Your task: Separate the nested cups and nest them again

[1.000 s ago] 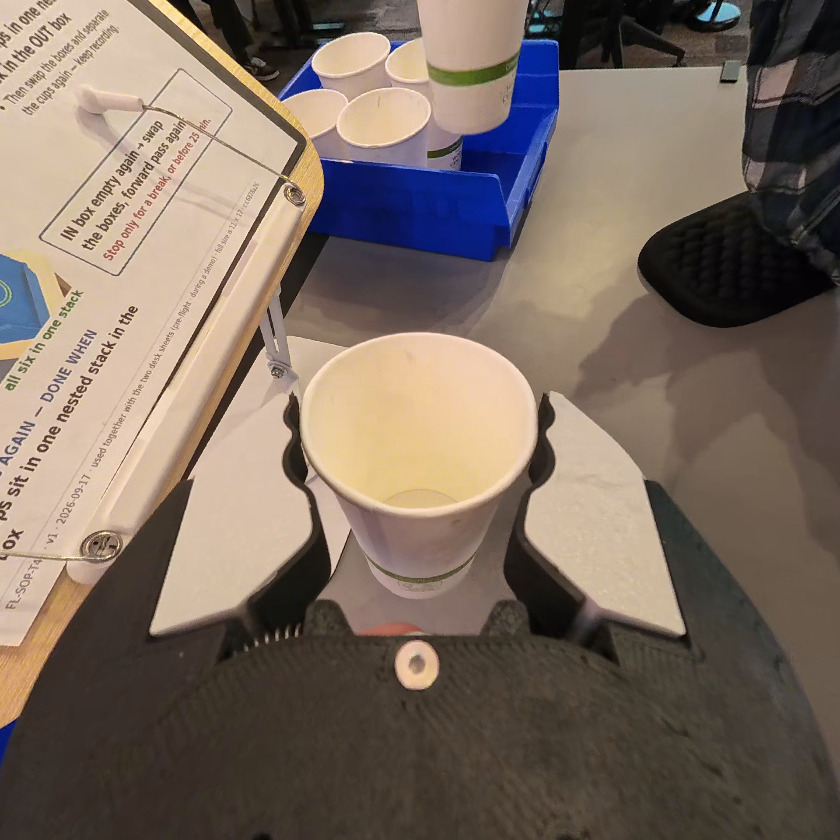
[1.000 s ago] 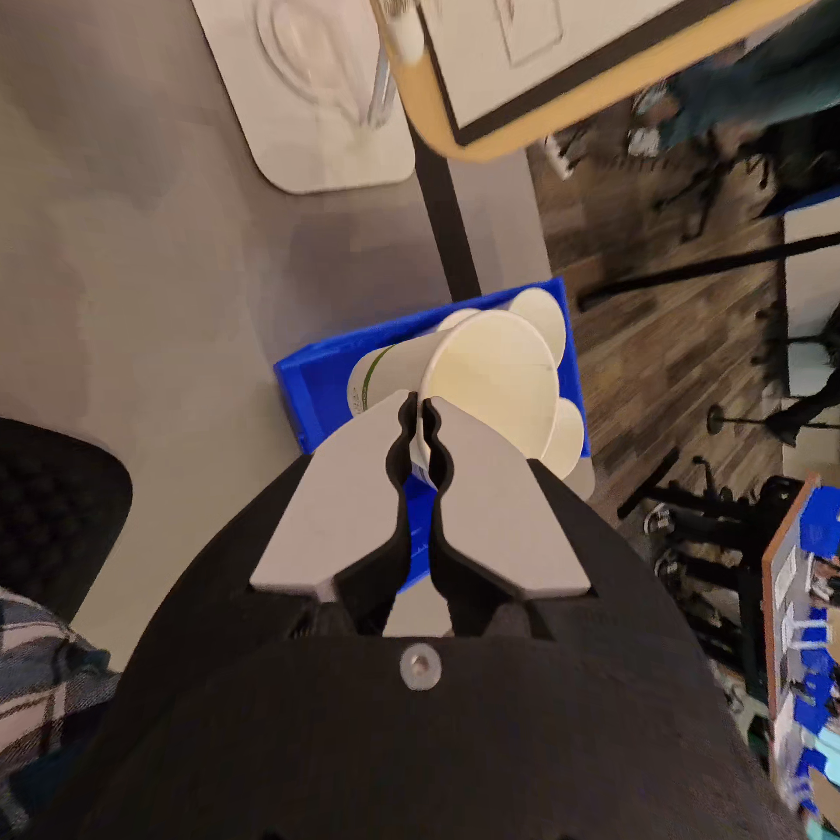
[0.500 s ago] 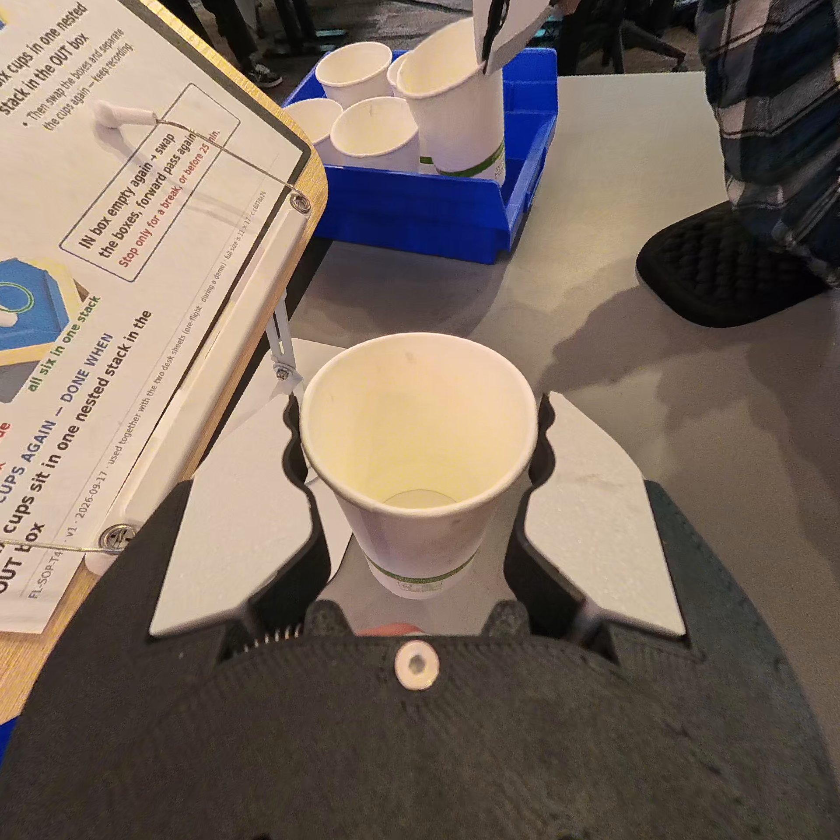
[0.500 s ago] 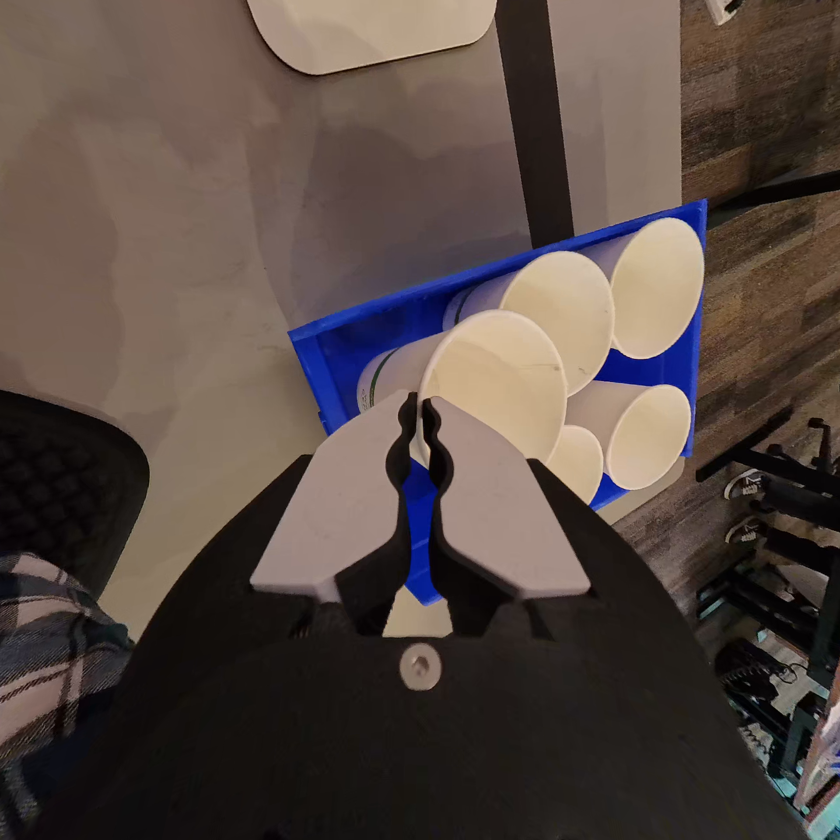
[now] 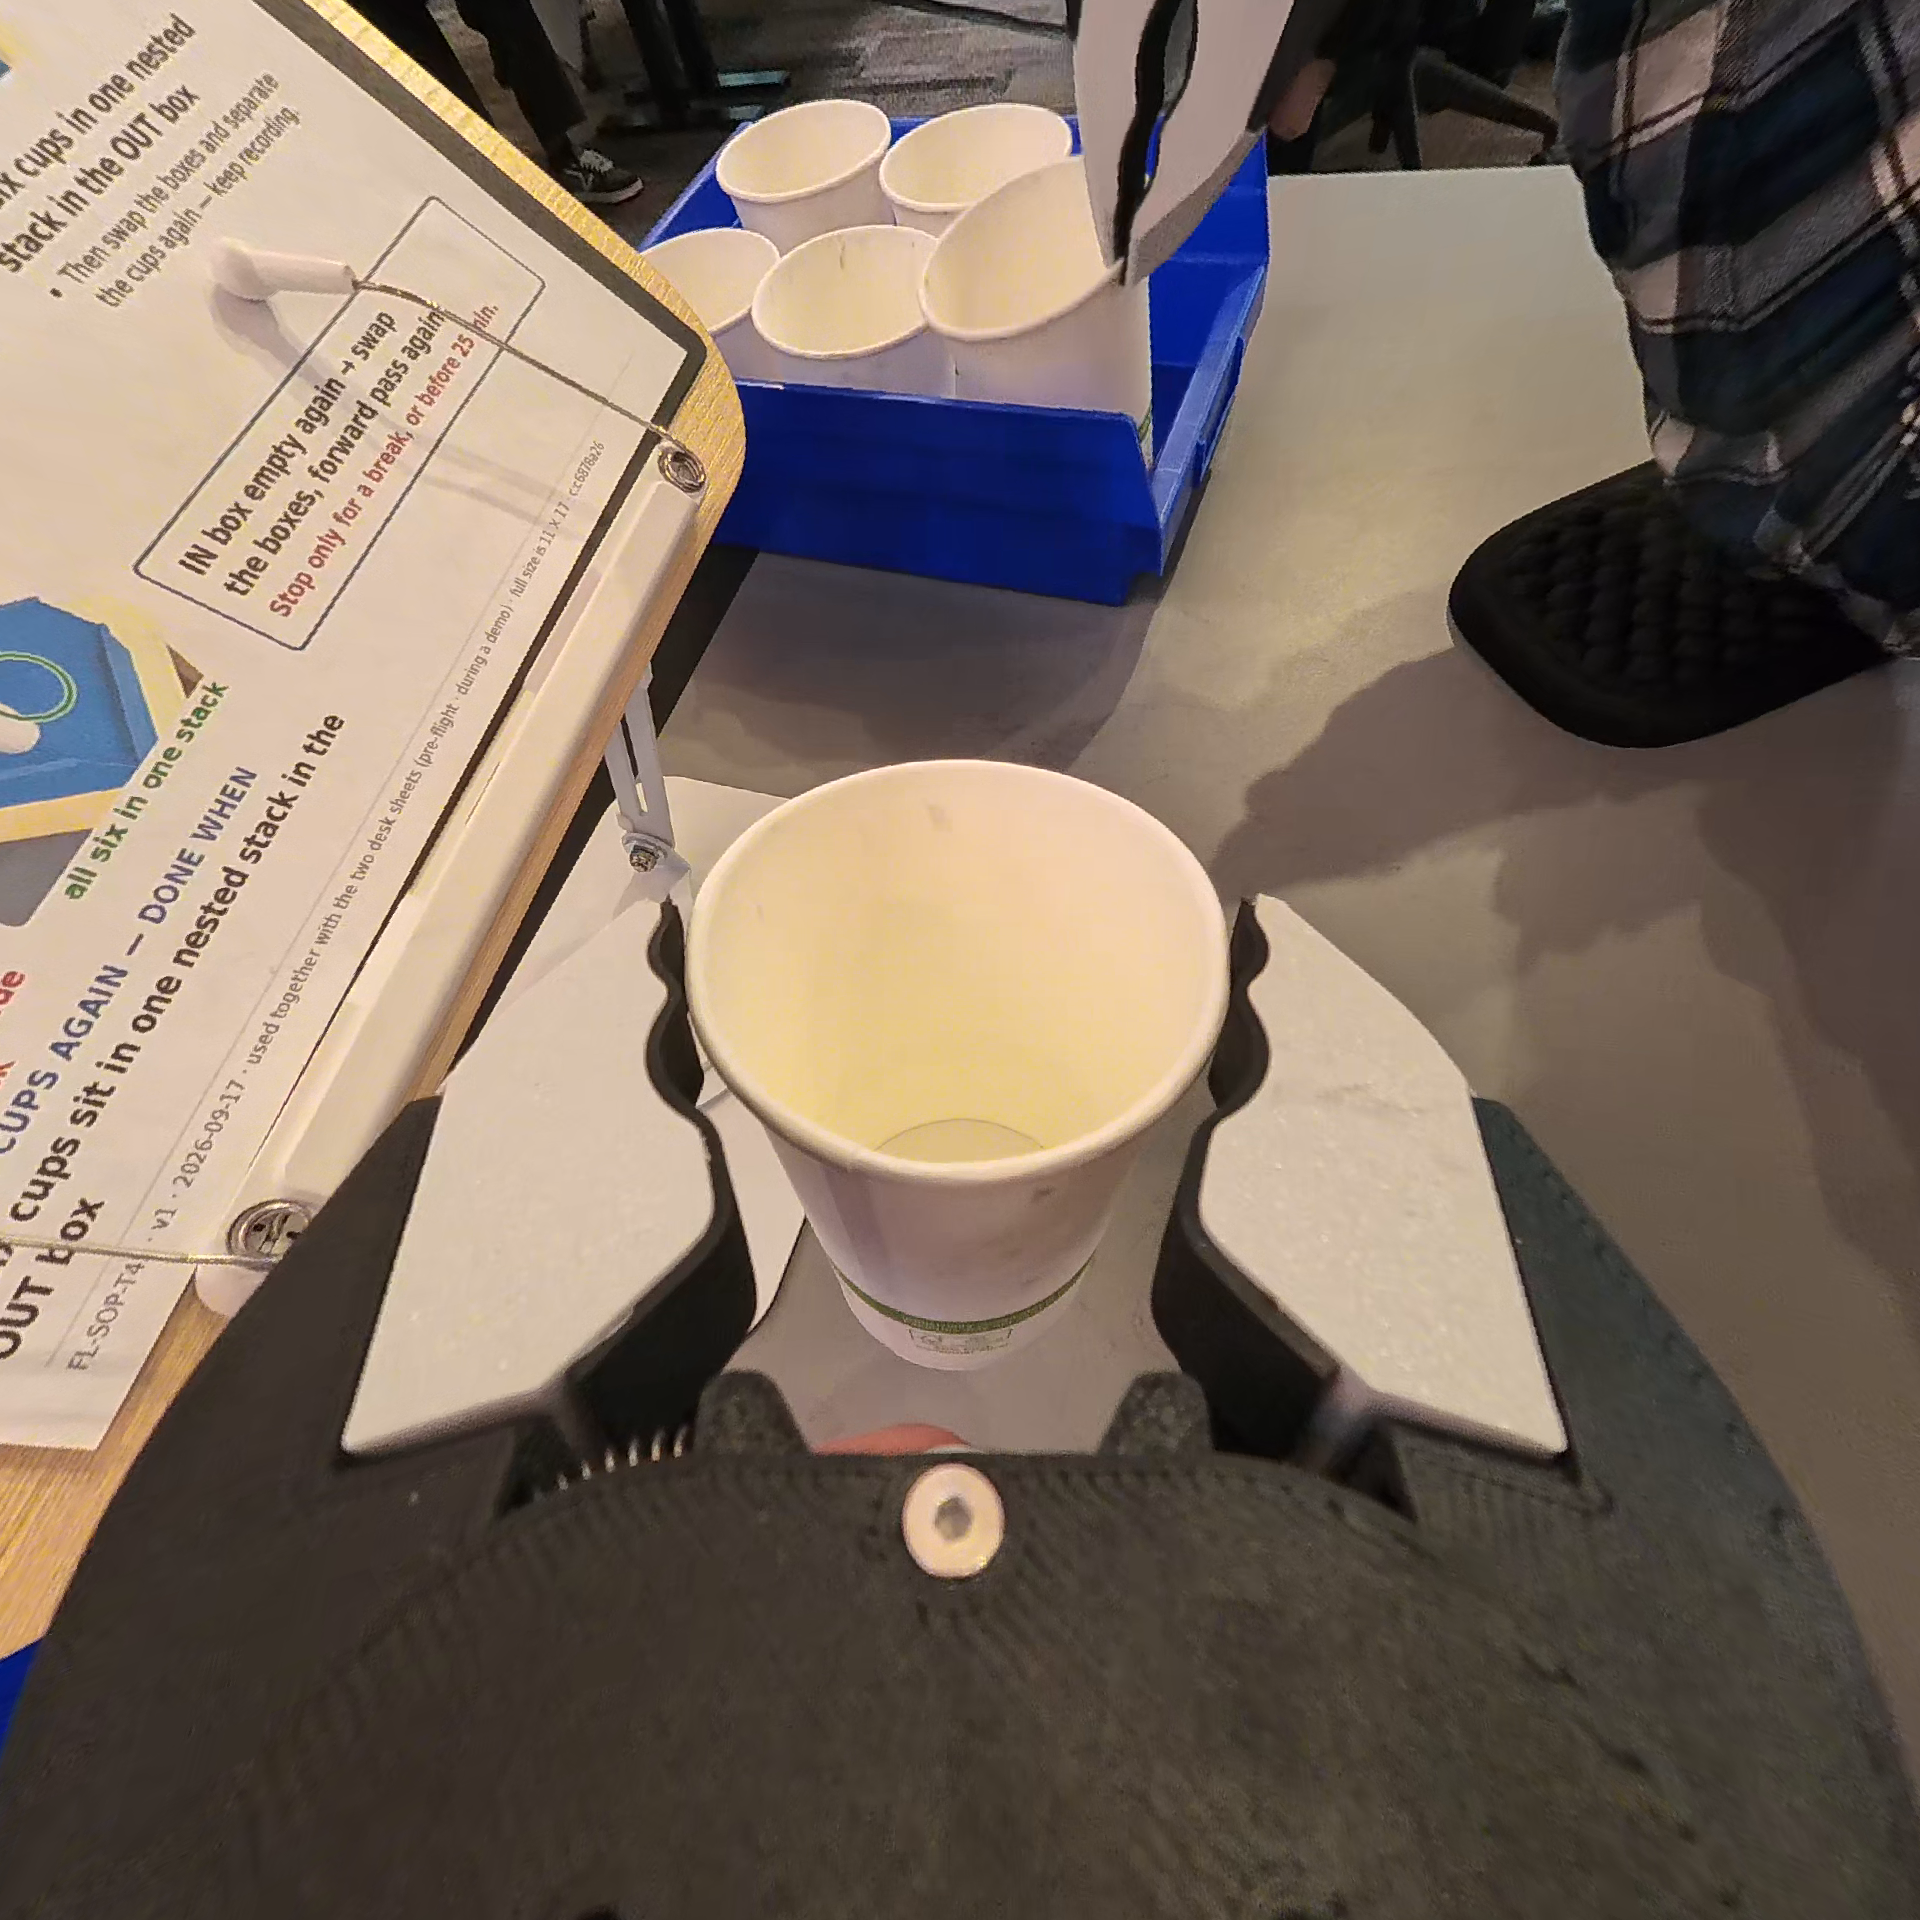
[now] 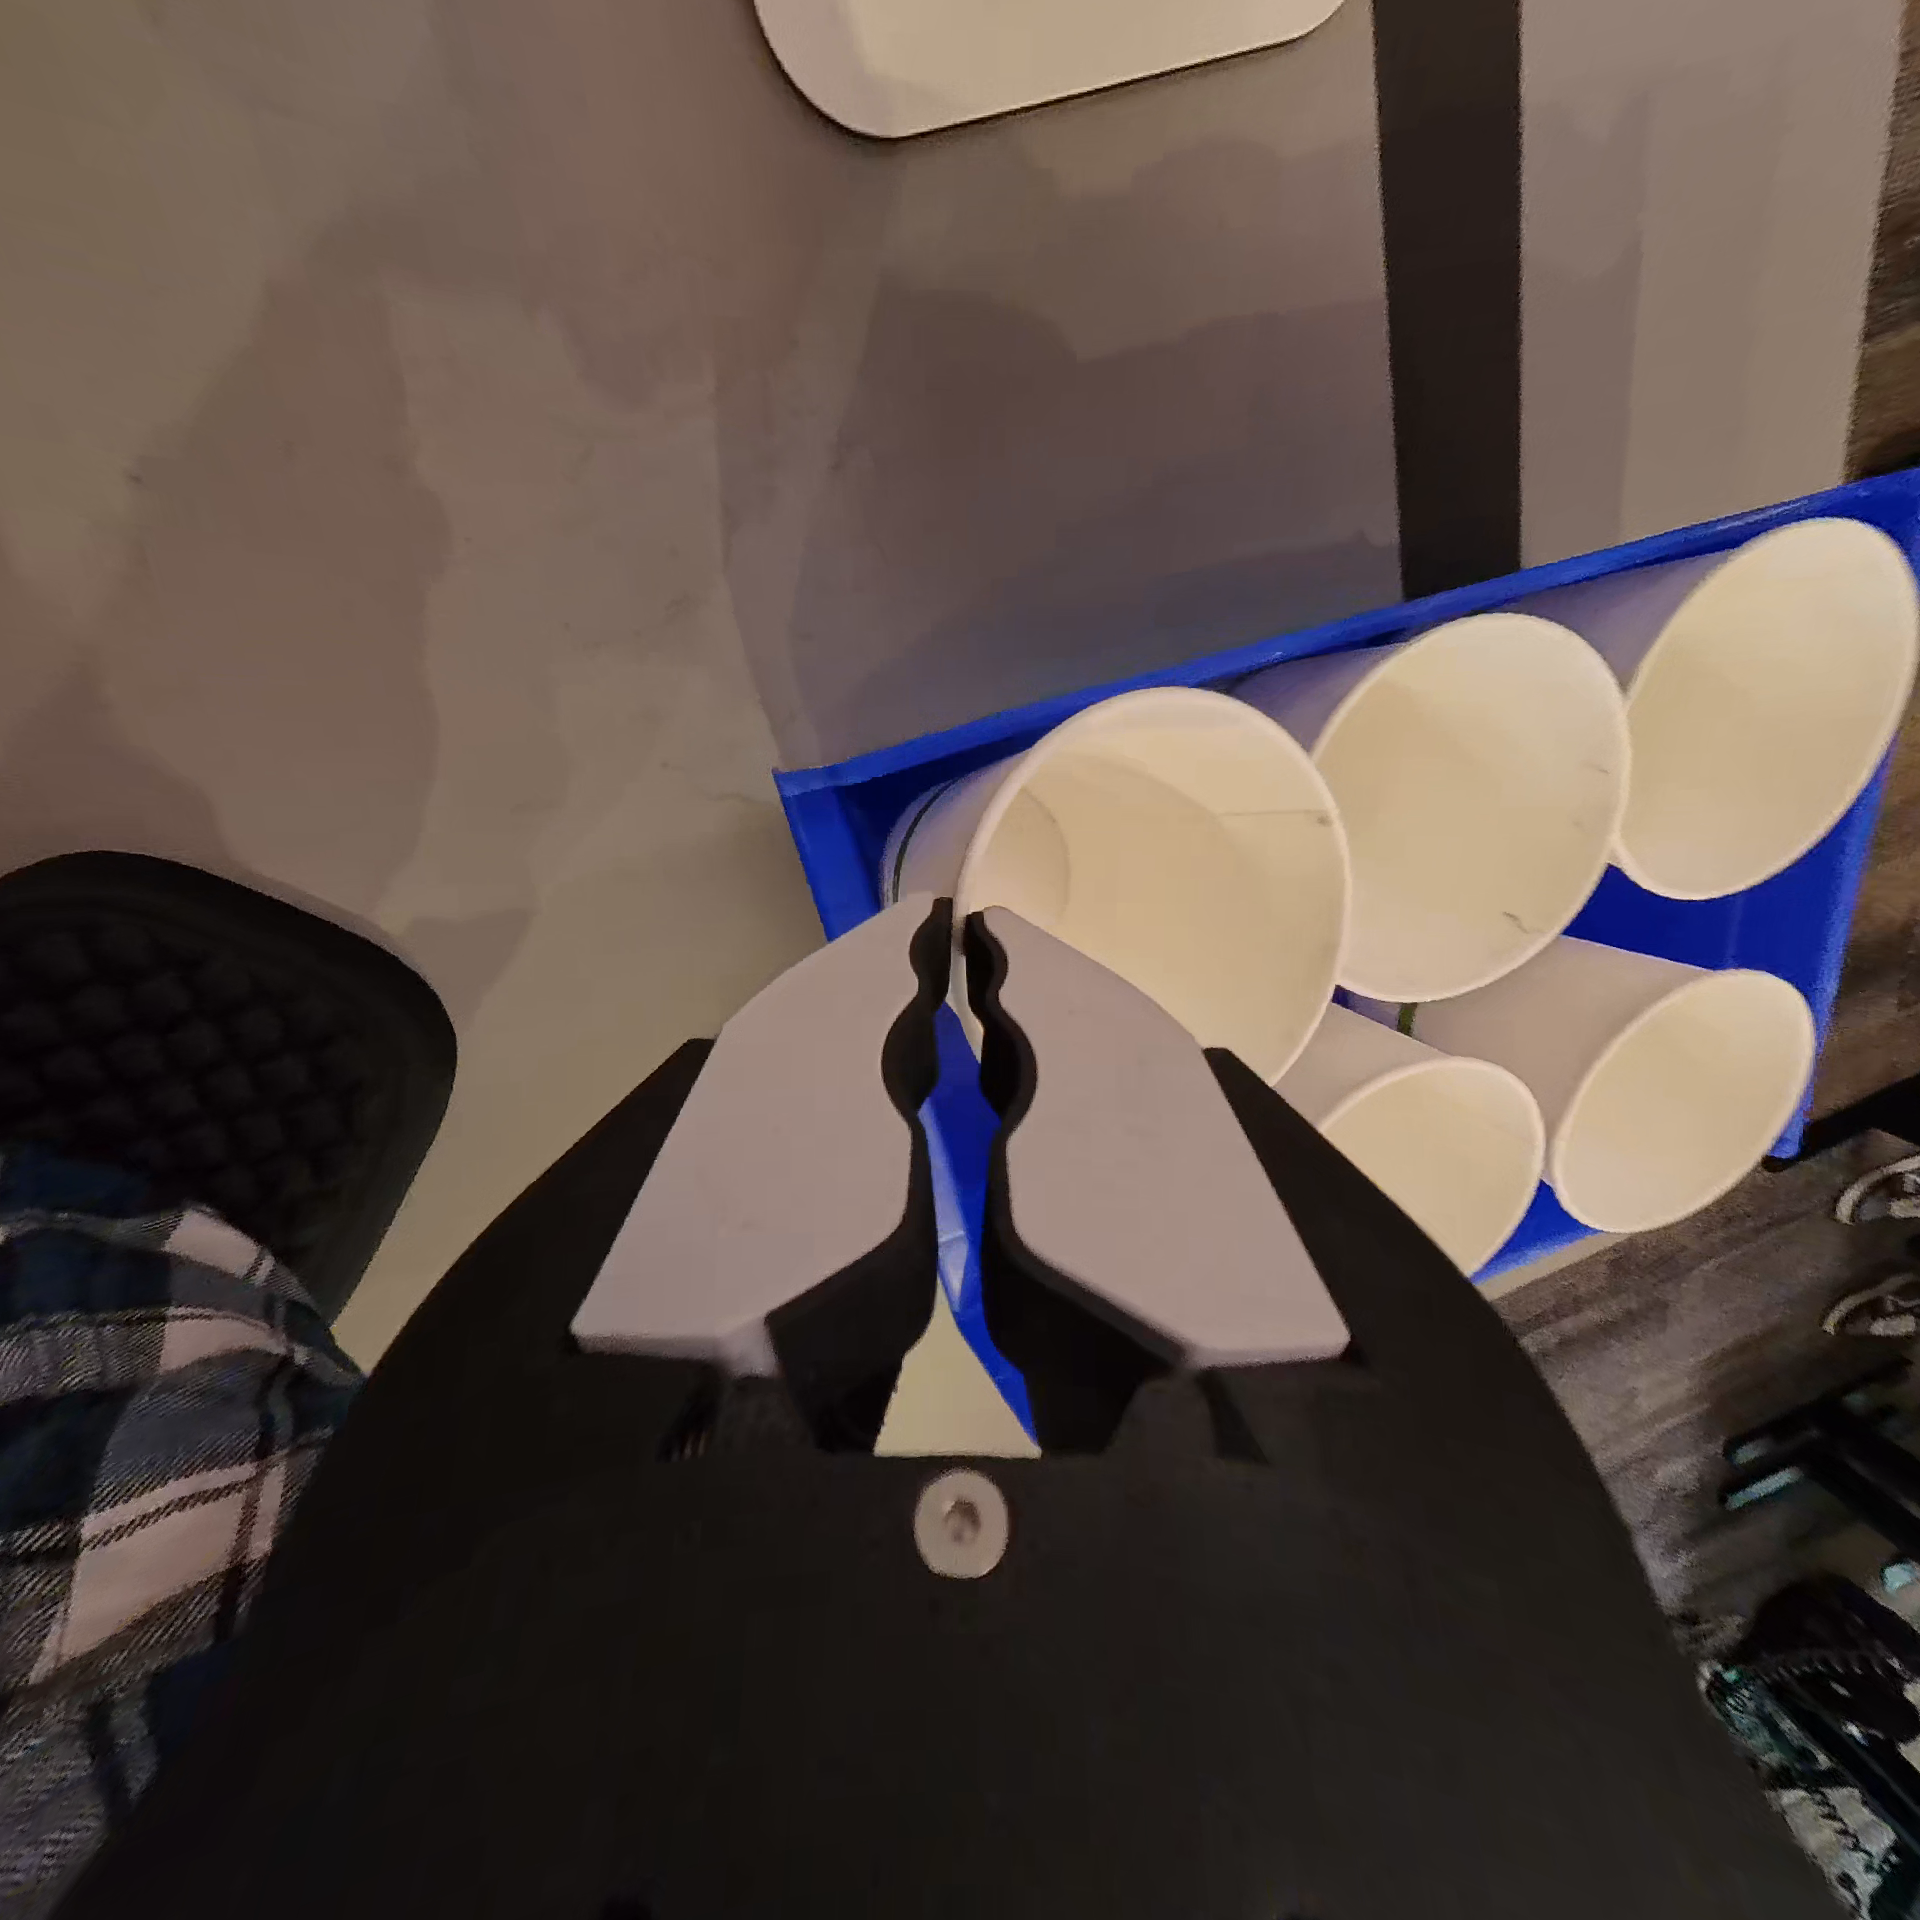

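Cups are being separated into the blue bin (image 6: 821, 821): right gripper (image 6: 958, 920) pinches one cup's rim (image 6: 971, 831), release probably next; left gripper (image 5: 956, 997) clasps another cup (image 5: 956, 987).

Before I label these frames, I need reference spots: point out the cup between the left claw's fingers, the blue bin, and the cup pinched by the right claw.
cup between the fingers (image 5: 956, 997): left wrist view, inner wall.
blue bin (image 5: 935, 488): left wrist view, front wall.
pinched cup (image 6: 1174, 862): right wrist view, inside wall.
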### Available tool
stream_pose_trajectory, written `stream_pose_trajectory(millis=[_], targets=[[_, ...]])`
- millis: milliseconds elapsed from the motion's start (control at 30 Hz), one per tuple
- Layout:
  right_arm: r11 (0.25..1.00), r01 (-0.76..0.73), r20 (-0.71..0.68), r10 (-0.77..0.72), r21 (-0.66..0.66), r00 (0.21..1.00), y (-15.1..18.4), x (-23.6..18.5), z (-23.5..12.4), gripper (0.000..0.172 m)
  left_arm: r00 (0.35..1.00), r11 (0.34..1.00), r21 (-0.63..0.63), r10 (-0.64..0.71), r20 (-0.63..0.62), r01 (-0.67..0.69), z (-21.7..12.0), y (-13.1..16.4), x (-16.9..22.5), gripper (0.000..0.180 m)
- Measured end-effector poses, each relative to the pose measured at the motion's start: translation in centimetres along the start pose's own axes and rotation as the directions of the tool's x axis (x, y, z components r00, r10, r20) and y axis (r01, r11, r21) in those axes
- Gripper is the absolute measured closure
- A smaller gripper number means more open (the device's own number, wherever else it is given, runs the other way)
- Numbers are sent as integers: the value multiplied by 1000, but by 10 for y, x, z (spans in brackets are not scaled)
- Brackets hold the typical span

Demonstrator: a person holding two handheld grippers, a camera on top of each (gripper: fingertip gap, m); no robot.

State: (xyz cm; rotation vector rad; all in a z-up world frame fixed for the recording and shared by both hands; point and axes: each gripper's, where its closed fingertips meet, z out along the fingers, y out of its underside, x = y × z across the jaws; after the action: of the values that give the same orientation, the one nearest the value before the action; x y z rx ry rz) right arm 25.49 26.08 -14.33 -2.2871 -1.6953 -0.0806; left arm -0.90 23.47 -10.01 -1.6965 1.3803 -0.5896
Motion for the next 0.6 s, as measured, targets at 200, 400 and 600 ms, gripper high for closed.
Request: stream_pose_trajectory(millis=[200, 400, 600], targets=[[999, -25, 69, 27, -25, 997, 5, -6, 10, 169, 1000, 1000, 1, 2, -3, -2, 0, -1, 1, 83], [995, -87, 119, 94, -58, 988, 12, -10, 14, 155, 1000, 1000, 1, 3, -8, -3, 1, -1, 3, 83], [994, 26, -71, -18, 105, 997, -23, -9, -29, 125, 1000, 1000, 10, -3, -16, 3, 2, -2, 4, 83]])
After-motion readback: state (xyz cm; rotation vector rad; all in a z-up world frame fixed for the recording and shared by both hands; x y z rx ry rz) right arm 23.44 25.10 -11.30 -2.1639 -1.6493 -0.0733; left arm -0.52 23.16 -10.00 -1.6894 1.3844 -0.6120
